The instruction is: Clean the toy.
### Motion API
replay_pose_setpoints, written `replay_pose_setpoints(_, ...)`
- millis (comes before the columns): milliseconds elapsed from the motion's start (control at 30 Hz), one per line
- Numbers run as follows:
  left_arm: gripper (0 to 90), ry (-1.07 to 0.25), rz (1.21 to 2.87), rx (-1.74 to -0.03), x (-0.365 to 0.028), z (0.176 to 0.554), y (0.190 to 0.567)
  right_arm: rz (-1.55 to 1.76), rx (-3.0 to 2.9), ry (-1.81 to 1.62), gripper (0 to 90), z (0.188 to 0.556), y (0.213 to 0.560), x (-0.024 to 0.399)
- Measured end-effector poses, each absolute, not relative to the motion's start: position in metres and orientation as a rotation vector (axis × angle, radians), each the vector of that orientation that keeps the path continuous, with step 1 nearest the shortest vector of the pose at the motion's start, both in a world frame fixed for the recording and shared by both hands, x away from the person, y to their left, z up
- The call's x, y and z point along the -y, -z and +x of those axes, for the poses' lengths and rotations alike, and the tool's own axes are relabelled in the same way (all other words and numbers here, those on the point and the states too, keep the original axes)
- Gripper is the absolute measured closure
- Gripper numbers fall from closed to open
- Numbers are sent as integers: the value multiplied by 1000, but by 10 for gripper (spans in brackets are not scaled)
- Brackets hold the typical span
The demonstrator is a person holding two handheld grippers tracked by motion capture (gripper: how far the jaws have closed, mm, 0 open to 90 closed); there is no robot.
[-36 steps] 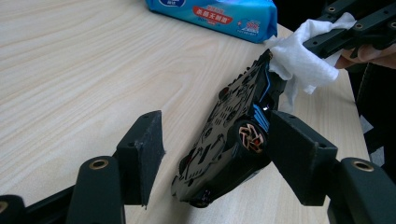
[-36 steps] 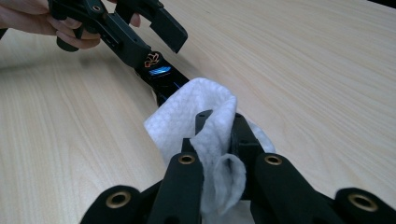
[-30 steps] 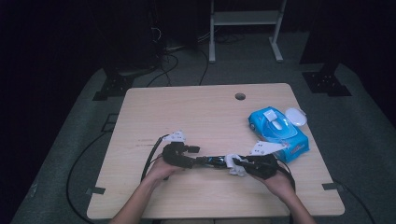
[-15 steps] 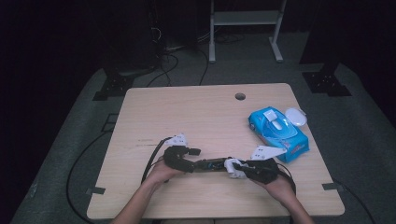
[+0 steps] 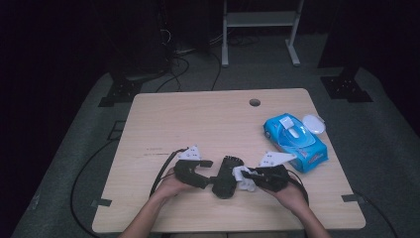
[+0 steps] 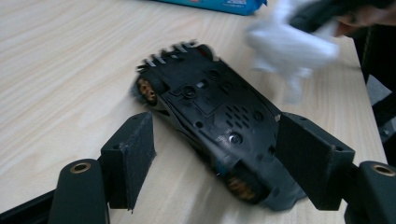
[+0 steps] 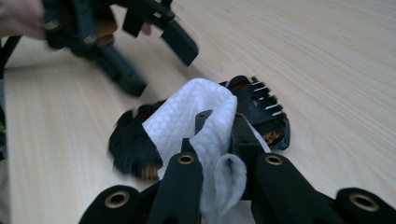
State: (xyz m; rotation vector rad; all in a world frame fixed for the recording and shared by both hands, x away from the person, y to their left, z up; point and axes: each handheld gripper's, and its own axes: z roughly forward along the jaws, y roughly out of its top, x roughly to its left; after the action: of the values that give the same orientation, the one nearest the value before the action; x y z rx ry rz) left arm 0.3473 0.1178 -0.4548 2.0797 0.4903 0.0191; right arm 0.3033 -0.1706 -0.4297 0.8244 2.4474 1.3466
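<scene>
A black toy car (image 5: pixel 225 177) lies upside down on the wooden table (image 5: pixel 208 124), its underside (image 6: pixel 210 107) facing up. My left gripper (image 5: pixel 204 172) is at its left side and open; its jaws have just been opening, with the car's rear between them (image 6: pixel 222 154). The left pad (image 6: pixel 135 149) stands clear of the car. My right gripper (image 5: pixel 247 177) is shut on a folded white wipe (image 7: pixel 196 112), held against the car (image 7: pixel 261 112) from the right. The wipe (image 6: pixel 289 46) is blurred in the left gripper view.
A blue pack of wipes (image 5: pixel 295 143) lies at the right of the table, with a white lid (image 5: pixel 313 124) beside it. There is a small cable hole (image 5: pixel 254 102) near the far edge. Cables trail off the table's front left.
The left gripper's jaws have spread apart and drawn slightly left of the car. The car now rests on the table between the two grippers. The right gripper still holds the wipe.
</scene>
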Motion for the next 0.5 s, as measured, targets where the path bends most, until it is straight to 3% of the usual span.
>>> replay_pose_setpoints(100, 271, -18, 2087, -482, -117, 346, 456, 844, -2511, -1245, 837, 315, 437, 161)
replay_pose_setpoints(500, 266, 59, 2103, -471, -108, 348, 462, 882, -2562, -1185, 837, 302, 453, 173)
